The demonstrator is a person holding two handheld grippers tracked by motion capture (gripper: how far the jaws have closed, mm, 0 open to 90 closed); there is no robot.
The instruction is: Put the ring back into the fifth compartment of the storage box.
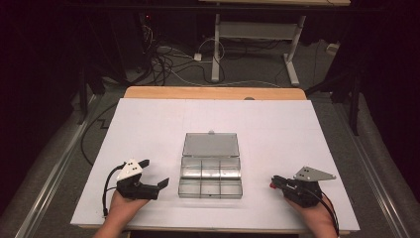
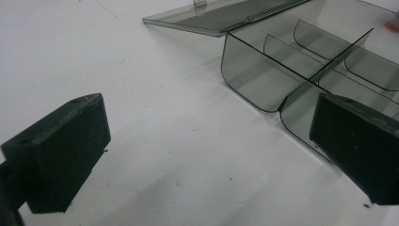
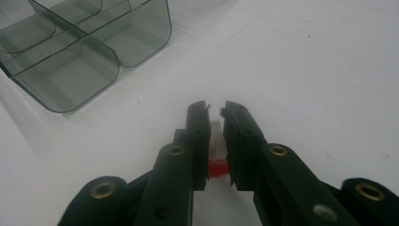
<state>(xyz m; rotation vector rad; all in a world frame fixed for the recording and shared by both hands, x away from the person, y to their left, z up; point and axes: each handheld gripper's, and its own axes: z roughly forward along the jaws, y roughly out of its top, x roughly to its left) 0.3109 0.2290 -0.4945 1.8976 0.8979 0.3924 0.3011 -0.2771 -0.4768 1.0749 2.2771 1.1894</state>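
Our right gripper has its jaws pinching a small red-and-clear piece near the counter's front right corner. Our left gripper holds its jaws spread beside the open smoky compartment box, mid-counter toward the front edge.

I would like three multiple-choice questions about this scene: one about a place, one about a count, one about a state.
1. Where is the clear box on the table?
A. Between the two grippers
B. At the far left corner
C. Under the right gripper

2. How many compartments does the box have?
A. Two
B. Six
C. Twelve

3. How is the left gripper?
A. Open and empty
B. Shut on the lid
C. Shut on a red piece

Answers: 1 A, it lies midway between them. 2 B, two rows of three. 3 A, its jaws stand wide apart; the right gripper holds the small red piece.
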